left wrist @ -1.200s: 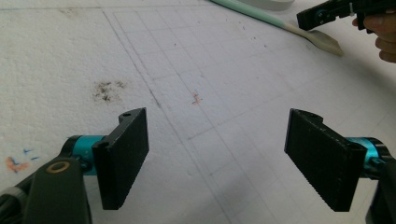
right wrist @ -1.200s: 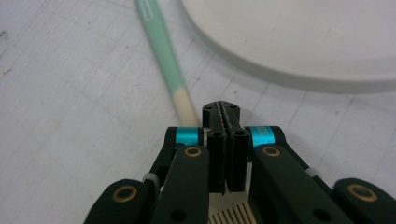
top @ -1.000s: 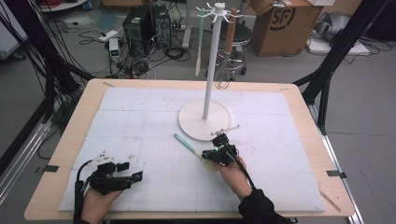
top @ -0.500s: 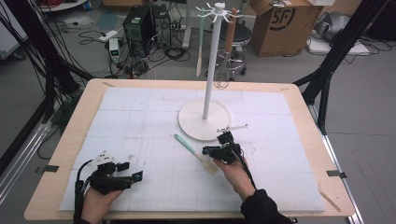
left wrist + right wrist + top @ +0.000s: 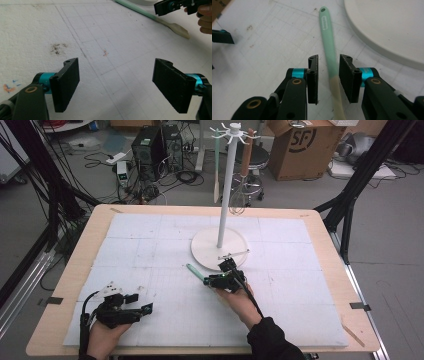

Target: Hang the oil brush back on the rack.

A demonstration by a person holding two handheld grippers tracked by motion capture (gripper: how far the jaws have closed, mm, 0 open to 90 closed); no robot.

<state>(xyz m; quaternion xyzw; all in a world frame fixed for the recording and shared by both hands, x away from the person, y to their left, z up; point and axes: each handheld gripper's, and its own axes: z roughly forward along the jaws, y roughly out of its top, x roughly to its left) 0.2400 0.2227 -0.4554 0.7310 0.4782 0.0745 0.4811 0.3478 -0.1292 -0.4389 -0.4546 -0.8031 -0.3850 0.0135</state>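
From the high view, your right gripper (image 5: pixel 224 276) sits just below the centre of the frame, over the mint-green spatula (image 5: pixel 196 271) that lies slanting on the white mat (image 5: pixel 150 245), its green handle end pointing to the upper left. Just above it stands the round white base (image 5: pixel 210 250) of the hanging rack (image 5: pixel 228 180), with a thin metal utensil (image 5: pixel 234 254) resting on the base's lower right edge. Your left gripper (image 5: pixel 141 309) rests low in the lower left of the frame, well apart from the spatula. In the left gripper view, your jaws stand wide apart at the bottom of the frame with bare mat between them; the spatula (image 5: pixel 150 17) runs along the upper right, its cream blade toward the right, and your other gripper (image 5: pixel 165 7) and hand (image 5: pixel 203 18) hang over it in the upper right corner. In the right gripper view, your right gripper (image 5: pixel 329 77) has its jaws set narrow, having just been opening, and the spatula (image 5: pixel 329 57) passes up between them. Whether the right pad touches it you cannot tell, but there is a gap at the left pad. The handle's eyelet lies at the top centre and the base (image 5: pixel 387 30) curves across the upper right.
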